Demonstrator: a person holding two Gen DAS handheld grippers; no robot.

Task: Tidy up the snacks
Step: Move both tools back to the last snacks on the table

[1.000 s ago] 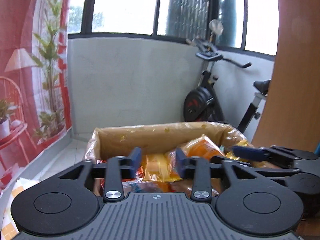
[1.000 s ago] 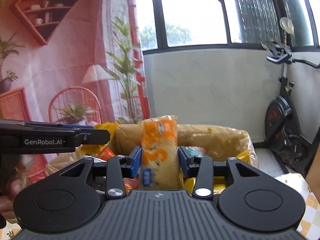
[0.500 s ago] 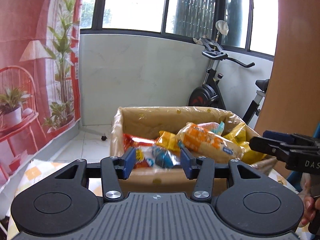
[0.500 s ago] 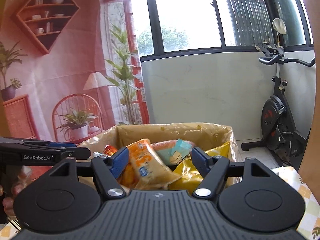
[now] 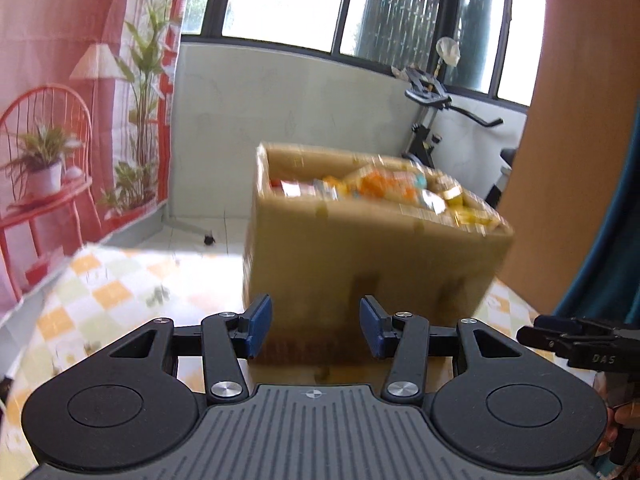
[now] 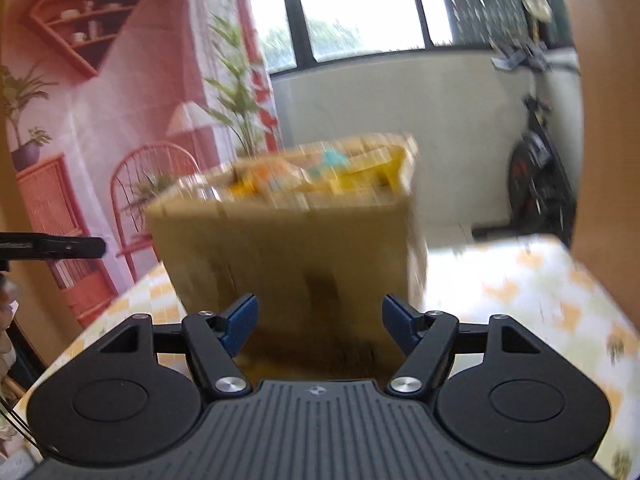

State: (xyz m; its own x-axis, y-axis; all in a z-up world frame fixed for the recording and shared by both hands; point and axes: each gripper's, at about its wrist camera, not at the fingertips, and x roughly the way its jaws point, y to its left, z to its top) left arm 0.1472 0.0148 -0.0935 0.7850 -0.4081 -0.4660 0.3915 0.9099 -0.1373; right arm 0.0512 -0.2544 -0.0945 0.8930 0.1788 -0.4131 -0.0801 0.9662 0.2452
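We see a matt brown cardboard box (image 5: 360,256) of glossy plastic-wrapped snacks (image 5: 384,188) on a tabletop (image 5: 104,292) under smooth checked cloth; each hand-held gripper (image 5: 315,328) shows matt black ribbed plastic, bright metal pins.

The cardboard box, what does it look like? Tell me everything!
The cardboard box is plain brown, looks like cardboard, and is open at the top. It stands upright on a tablecloth with yellow and white checks. Colourful snack packets, orange, yellow, red and teal, fill it to about the rim. Motion blur hides the finer details. Nothing grips it: both hand-held grippers are empty in front of it.
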